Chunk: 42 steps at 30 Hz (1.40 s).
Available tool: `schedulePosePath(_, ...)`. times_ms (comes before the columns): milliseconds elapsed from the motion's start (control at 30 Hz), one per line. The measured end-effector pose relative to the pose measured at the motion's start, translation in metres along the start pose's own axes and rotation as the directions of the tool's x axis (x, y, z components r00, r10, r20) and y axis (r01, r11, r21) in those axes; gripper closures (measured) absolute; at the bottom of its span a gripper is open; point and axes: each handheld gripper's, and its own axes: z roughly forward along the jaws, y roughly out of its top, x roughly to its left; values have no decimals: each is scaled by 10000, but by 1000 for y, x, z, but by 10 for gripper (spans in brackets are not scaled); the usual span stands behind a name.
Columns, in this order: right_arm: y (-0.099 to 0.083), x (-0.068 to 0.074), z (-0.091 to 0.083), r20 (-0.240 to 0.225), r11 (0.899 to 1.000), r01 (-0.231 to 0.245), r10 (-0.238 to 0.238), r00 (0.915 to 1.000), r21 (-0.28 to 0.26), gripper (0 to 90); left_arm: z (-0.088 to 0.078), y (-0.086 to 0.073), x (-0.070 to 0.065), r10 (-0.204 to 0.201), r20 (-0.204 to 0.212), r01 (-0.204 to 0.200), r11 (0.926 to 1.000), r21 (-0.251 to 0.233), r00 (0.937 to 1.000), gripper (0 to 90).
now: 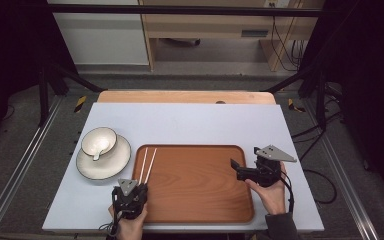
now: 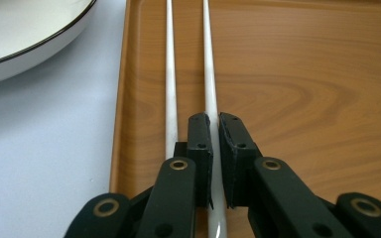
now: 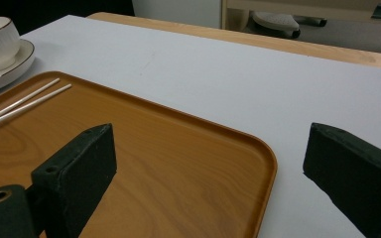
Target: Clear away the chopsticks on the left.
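Your left gripper (image 2: 214,124) sits low over the near left corner of the wooden tray (image 1: 240,212), and its jaws are pinched tight on one of the two white chopsticks (image 2: 209,74). That is the right-hand stick in the left gripper view, running straight between the pads. The other chopstick (image 2: 170,74) lies just beside it on the tray, passing outside the jaw. From the high view both sticks stretch away from you along the tray's left side, spreading slightly at the far tips. Whether the gripped stick is lifted off the wood at all, I can't quite tell from here.

Your right gripper (image 1: 236,169) hangs over the tray's right edge, pointing left across it, jaws spread wide with nothing between them. In the right gripper view one jaw stands over the tray and the other over the pale table (image 1: 190,120).

Off to the left of the tray, a white bowl (image 1: 99,140) with a spoon (image 1: 100,151) in it rests on a black-rimmed plate (image 1: 117,162), well apart from both grippers.
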Motion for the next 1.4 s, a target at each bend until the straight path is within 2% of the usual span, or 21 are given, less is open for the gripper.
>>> schedulePosePath(433, 0, -1, -1, 5, 10000, -5, 5, 10000, -49, 65, -1, 0, 1, 42, 274, -39, 9999, -120, 9996, 825)
schedulePosePath(700, 1, -2, -3, 55, 9999, -25, 25, 10000, -122, 64, -5, 4, 3, 251, 906, -220, 9991, -351, 9956, 747)
schedulePosePath(800, 1, -2, -4, 36, 9998, -128, 128, 9999, -173, 63, -7, 7, 6, 302, 980, -262, 9988, -419, 9947, 709)
schedulePosePath(867, 1, -3, -4, 47, 9998, -120, 121, 9999, -163, 63, -10, 12, 8, 438, 1249, -365, 9975, -601, 9912, 695)
schedulePosePath(900, 1, -3, -4, 63, 9998, -106, 107, 9999, -169, 62, -13, 17, 11, 666, 1589, -539, 9951, -827, 9851, 652)
schedulePosePath(933, 1, -3, -4, 69, 9998, -102, 103, 9999, -165, 61, -13, 17, 11, 666, 1589, -539, 9951, -827, 9851, 638)
schedulePosePath(1000, 1, -3, -5, 83, 9998, -119, 121, 9999, -177, 60, -17, 23, 16, 785, 1809, -619, 9935, -960, 9804, 603)
schedulePosePath(1033, 1, -3, -5, 62, 9996, -181, 182, 9998, -206, 60, -20, 29, 20, 1050, 1982, -849, 9906, -1071, 9745, 590)
schedulePosePath(1067, 1, -3, -5, 62, 9996, -181, 182, 9998, -206, 60, -20, 29, 20, 1050, 1982, -849, 9906, -1071, 9745, 573)
schedulePosePath(1100, 1, -4, -5, 83, 9997, -119, 121, 9999, -216, 59, -21, 32, 21, 1243, 2002, -1032, 9883, -1126, 9718, 552)
schedulePosePath(1133, 1, -4, -5, 91, 9997, -113, 115, 9999, -217, 59, -24, 38, 24, 1591, 2281, -1344, 9836, -1199, 9606, 537)
schedulePosePath(1167, 1, -4, -5, 91, 9997, -113, 115, 9999, -217, 59, -24, 38, 24, 1591, 2281, -1344, 9836, -1199, 9606, 521)
schedulePosePath(1233, 1, -4, -5, 94, 9997, -131, 133, 9999, -211, 58, -26, 44, 26, 1902, 2630, -1606, 9784, -1298, 9459, 492)
schedulePosePath(1400, 1, -4, -6, 91, 9995, -189, 191, 9998, -251, 57, -32, 60, 38, 2443, 3010, -2061, 9665, -1531, 9218, 430)
